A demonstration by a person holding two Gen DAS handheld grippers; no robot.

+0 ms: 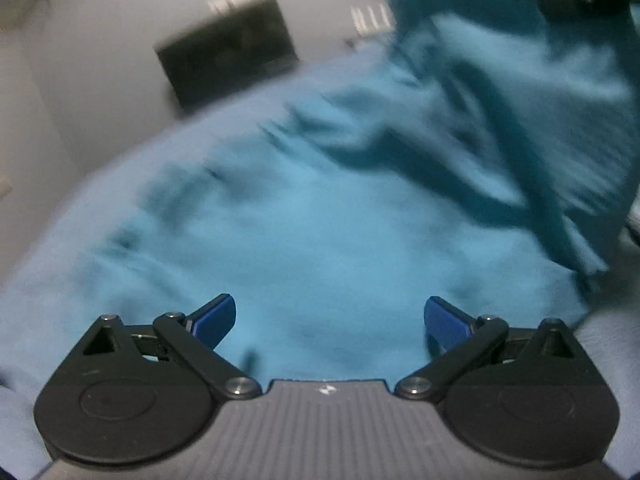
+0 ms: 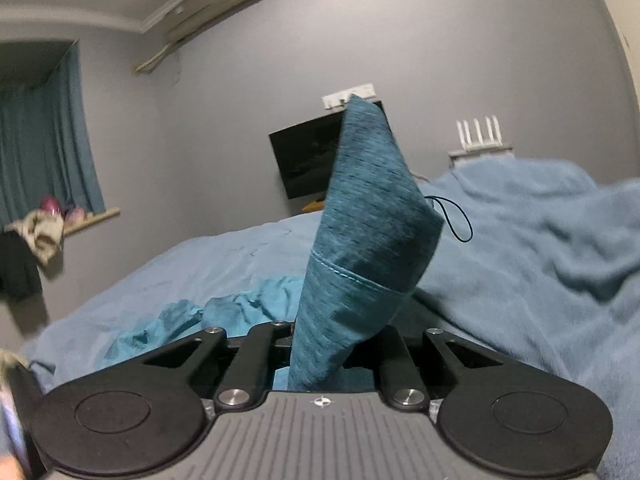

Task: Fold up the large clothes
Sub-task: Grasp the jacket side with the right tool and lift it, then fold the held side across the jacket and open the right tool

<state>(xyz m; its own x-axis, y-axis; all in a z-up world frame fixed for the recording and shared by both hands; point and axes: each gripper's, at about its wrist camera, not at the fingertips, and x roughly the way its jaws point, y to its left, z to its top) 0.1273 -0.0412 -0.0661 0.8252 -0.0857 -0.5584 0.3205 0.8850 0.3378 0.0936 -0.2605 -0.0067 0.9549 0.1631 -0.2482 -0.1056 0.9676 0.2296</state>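
Left tongs [image 1: 330, 322]: spread wide, the two blue pads far apart with nothing between them; they hang over the flat part of the garment at the bottom centre of the left wrist view.
Right tongs [image 2: 320, 354]: pressed together on a fold of the teal garment; the fingertips are hidden by the cloth, which rises out of the jaws at the lower centre of the right wrist view.
Teal garment [image 1: 304, 232]: spread over the bed and filling the middle of the left wrist view; its right part is lifted and hangs in dark creased folds toward the upper right of the frame, blurred. In the right wrist view a hemmed piece with a stitched seam stands up like a cone from the jaws to the frame centre, while more of it lies crumpled at the lower left.
Black cord [image 2: 456, 218]: a thin loop dangling at the right edge of the raised cloth.
Bed [image 2: 540, 240]: covered with a light blue blanket, bunched into a rise at the right of the right wrist view.
Wall screen [image 2: 304, 160]: dark, on the grey wall, partly behind the raised cloth.
Router [image 2: 480, 140]: white with four aerials, right of the screen, above the blanket.
Air conditioner [image 2: 212, 4]: upper left, near the ceiling.
Curtain [image 2: 44, 136]: teal, far left.
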